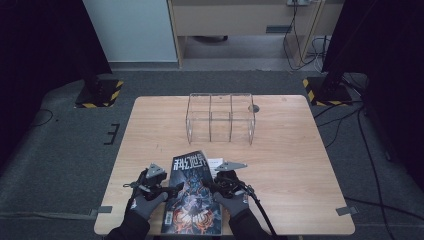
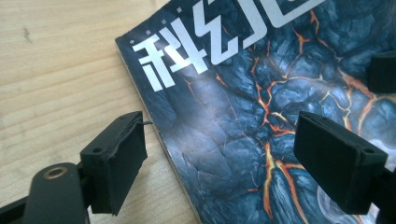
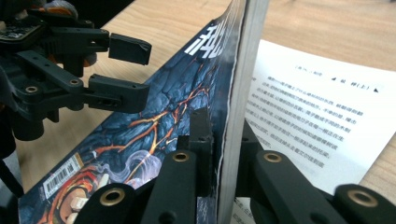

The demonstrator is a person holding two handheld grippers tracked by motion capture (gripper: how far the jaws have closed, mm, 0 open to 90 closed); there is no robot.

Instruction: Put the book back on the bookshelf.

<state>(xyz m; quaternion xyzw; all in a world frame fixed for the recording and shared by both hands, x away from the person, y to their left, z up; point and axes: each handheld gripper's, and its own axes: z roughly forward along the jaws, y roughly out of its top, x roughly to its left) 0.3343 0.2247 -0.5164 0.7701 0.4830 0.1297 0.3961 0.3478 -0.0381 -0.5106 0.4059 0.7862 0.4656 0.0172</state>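
A magazine (image 1: 194, 195) is seen at the near edge of the desk (image 1: 290, 165), at about 6 o'clock from the clear box (image 1: 221, 118) that stands in the middle. The right hand-held gripper (image 3: 223, 140) is clamped on a thick bunch of the magazine's pages with the front cover, and its jaws are closed tight on them. It looks as if this bunch is held up on edge so that the magazine can be opened, and a printed white page (image 3: 317, 116) is laid bare at 3 o'clock of it. The left hand-held gripper (image 2: 219, 154) is held at 9 o'clock of the magazine with its jaws wide apart, over the spine edge, and nothing is pinched by it. It seems to be kept there to steady the magazine. Big white Chinese letters are printed across the top of the dark cover, over glowing orange cracks. A barcode (image 3: 63, 175) is printed near the bottom corner. The small print on the page cannot be read.
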